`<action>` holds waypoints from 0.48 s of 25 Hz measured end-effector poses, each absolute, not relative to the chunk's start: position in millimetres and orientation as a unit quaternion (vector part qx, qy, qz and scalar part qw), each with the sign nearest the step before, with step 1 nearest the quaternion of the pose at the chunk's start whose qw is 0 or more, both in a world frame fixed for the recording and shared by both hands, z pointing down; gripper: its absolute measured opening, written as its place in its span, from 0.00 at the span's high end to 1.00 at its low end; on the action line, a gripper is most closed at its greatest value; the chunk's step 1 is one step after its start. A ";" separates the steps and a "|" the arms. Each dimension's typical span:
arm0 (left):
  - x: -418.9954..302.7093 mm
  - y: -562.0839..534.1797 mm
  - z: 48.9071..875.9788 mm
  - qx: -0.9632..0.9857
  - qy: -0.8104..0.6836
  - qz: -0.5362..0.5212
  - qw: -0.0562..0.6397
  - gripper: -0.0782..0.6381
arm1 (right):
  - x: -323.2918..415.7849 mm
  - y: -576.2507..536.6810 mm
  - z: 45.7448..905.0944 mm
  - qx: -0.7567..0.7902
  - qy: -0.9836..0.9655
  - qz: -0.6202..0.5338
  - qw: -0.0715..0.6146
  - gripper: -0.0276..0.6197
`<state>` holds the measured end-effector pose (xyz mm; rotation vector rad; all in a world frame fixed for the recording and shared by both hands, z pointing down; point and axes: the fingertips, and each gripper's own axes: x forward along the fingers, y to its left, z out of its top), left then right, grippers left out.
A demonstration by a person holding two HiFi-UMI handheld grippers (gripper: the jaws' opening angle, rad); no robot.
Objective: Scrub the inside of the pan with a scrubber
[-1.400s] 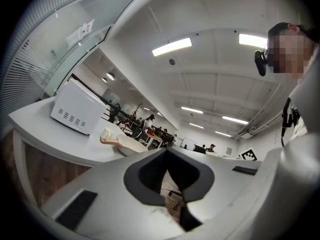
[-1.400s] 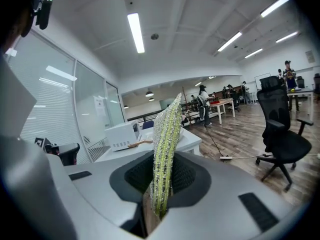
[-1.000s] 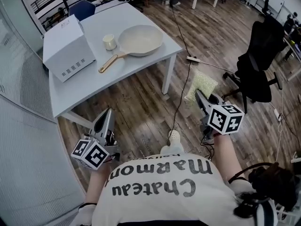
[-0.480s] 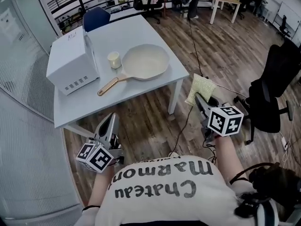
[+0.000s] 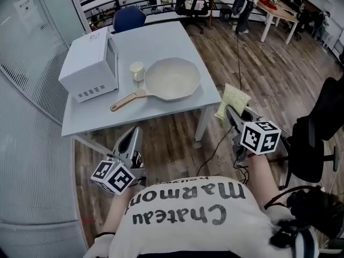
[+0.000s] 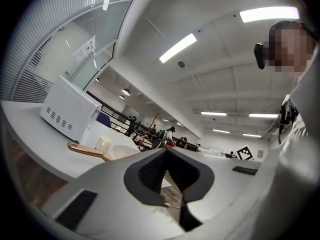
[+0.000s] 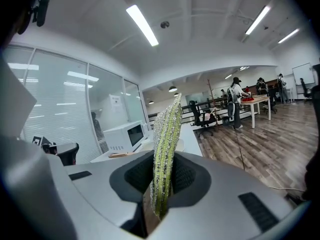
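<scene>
The right gripper [image 5: 229, 112] is clamping the green scrubber [image 5: 233, 98] edge-on, while the left gripper [image 5: 133, 135] is hanging empty with its jaws pressed together. The pan [image 5: 172, 78] is sitting on the table [image 5: 156, 42], well ahead of both grippers and untouched. No scrubbing is happening yet; the approach and the scrubbing itself are still waiting.

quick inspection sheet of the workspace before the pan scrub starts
surface: grey table
job's things: pan on table, handle toward near-left; scrubber off the table, in right gripper
clutter: microwave and cup beside pan
grippers: left gripper shut, empty; right gripper shut on scrubber; both short of the table
cables: cable across floor right of table
surroundings: wood floor, black office chair right, glass wall left
</scene>
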<state>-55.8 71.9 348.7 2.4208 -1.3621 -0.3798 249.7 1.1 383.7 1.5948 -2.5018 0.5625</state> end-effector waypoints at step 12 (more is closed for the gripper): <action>-49.8 73.1 370.7 0.827 -0.518 -0.101 0.194 0.90 | 235.1 -27.1 424.8 0.470 -0.843 0.256 0.053 0.87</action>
